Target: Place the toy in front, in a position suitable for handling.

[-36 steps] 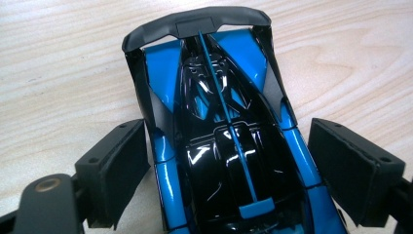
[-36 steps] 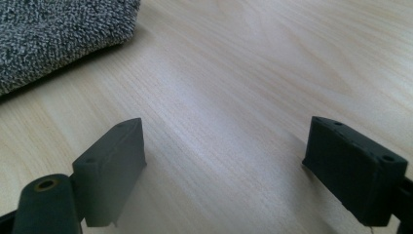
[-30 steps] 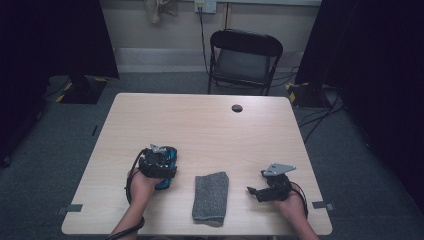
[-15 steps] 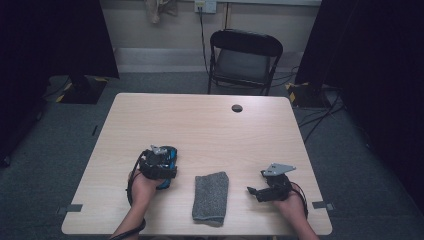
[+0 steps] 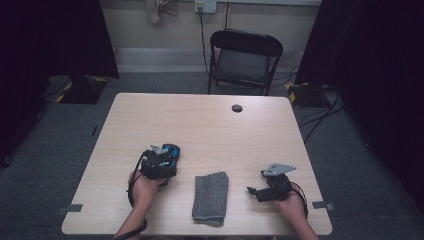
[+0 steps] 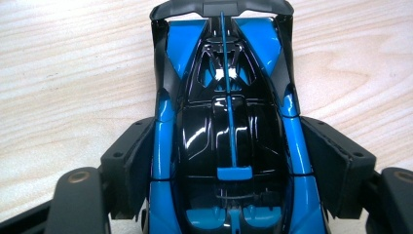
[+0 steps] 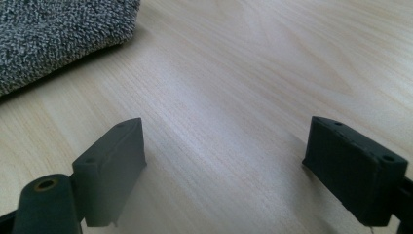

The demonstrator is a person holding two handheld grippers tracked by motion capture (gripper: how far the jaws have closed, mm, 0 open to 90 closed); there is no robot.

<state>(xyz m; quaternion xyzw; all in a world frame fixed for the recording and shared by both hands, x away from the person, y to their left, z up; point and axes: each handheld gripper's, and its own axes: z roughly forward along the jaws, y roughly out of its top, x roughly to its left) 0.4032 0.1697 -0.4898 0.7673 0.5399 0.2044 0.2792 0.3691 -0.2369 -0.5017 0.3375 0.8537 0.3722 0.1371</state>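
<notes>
From the high view, almost nothing has moved over the last second: the left gripper (image 5: 167, 156) sits where it sat, at about 8 o'clock on the table (image 5: 210, 130), with the blue-and-black toy car (image 5: 170, 152) at its tip, and the right gripper (image 5: 256, 190) rests at about 4 o'clock, its nose pointing toward 9 o'clock at the folded grey cloth (image 5: 210, 197) that lies between the two hands. The cloth has not shifted either, which I read as a pause with the grasp already made rather than a step under way. In the left gripper view, the left gripper (image 6: 229, 161) has its pads against both flanks of the toy car (image 6: 226, 131), one at 9 o'clock and one at 3 o'clock of the body, so the jaws are pinching the car, whose rear wing points to 12 o'clock over bare wood; whether its wheels touch the table cannot be told. In the right gripper view, the right gripper (image 7: 243, 165) has its jaws spread wide with only wood between them, and a corner of the grey cloth (image 7: 53, 34) lies at 10 o'clock, near but untouched. The likely next step is moving the car toward the cloth, or wiping it.
</notes>
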